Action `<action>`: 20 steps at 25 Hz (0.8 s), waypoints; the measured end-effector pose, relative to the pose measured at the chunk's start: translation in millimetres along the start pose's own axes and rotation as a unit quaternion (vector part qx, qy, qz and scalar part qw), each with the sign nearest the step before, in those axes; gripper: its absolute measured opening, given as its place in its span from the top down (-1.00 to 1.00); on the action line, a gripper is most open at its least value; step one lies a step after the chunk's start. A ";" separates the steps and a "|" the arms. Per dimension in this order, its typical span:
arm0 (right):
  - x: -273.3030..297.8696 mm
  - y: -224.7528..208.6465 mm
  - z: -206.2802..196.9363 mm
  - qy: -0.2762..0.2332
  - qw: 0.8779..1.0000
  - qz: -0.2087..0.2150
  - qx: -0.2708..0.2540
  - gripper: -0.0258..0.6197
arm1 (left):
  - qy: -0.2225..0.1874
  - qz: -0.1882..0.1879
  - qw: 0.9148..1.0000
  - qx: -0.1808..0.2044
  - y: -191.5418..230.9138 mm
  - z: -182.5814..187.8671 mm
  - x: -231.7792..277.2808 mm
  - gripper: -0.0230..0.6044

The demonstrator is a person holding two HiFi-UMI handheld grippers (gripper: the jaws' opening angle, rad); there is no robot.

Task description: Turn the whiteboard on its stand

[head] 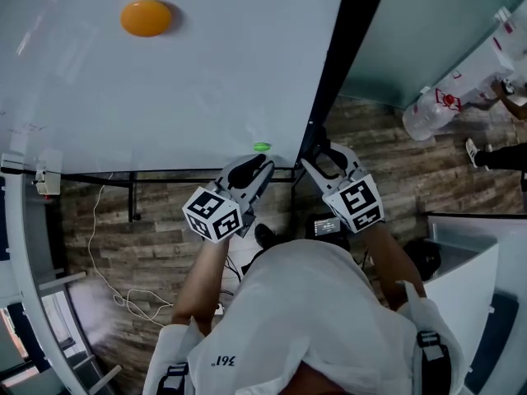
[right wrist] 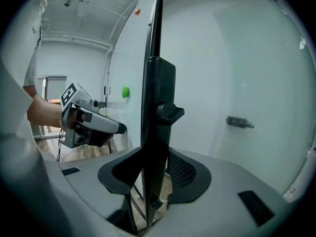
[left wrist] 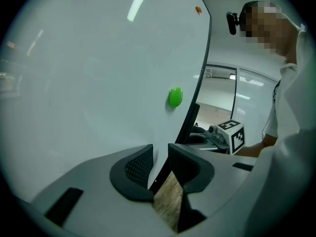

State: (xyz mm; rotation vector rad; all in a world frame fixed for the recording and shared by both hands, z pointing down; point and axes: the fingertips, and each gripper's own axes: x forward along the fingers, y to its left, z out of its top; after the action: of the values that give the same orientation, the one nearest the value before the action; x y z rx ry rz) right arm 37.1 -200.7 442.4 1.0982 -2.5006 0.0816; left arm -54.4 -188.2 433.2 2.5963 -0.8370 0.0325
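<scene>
Both grippers grip the tilted whiteboard (head: 206,72) at its near corner.
The left gripper (head: 259,164) is nearly closed on the board's lower edge, a green magnet (head: 262,147) just beyond its tips. The right gripper (head: 325,153) beside it stands wider, clamped on the black side frame (right wrist: 157,107). An orange magnet (head: 146,17) sits far off. Shirt print (head: 222,360) reads "361°" upside down.

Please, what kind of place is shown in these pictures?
Probably an office or meeting room: a large whiteboard, wood-look flooring, and glazed partitions with blinds.
</scene>
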 end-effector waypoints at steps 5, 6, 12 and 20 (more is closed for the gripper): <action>4.6 -12.2 0.9 0.002 1.000 -0.006 0.001 0.38 | 0.002 -0.007 1.000 0.001 4.8 3.5 11.2 0.61; 5.7 -13.6 1.2 0.003 1.000 -0.007 0.001 0.38 | 0.003 -0.008 1.000 0.001 5.9 4.3 12.3 0.61; 12.9 -29.6 3.2 0.006 1.000 -0.014 0.000 0.38 | 0.006 -0.015 1.000 -0.001 13.9 9.7 25.6 0.61; 25.9 -40.0 9.0 0.009 1.000 -0.027 0.000 0.39 | 0.008 -0.020 1.000 -0.001 28.7 15.6 31.4 0.61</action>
State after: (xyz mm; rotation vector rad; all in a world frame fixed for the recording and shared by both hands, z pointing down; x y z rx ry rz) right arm 46.9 -248.2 439.9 1.1601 -2.4523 0.0767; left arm -46.4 -232.7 434.3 2.6058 -0.7795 0.0411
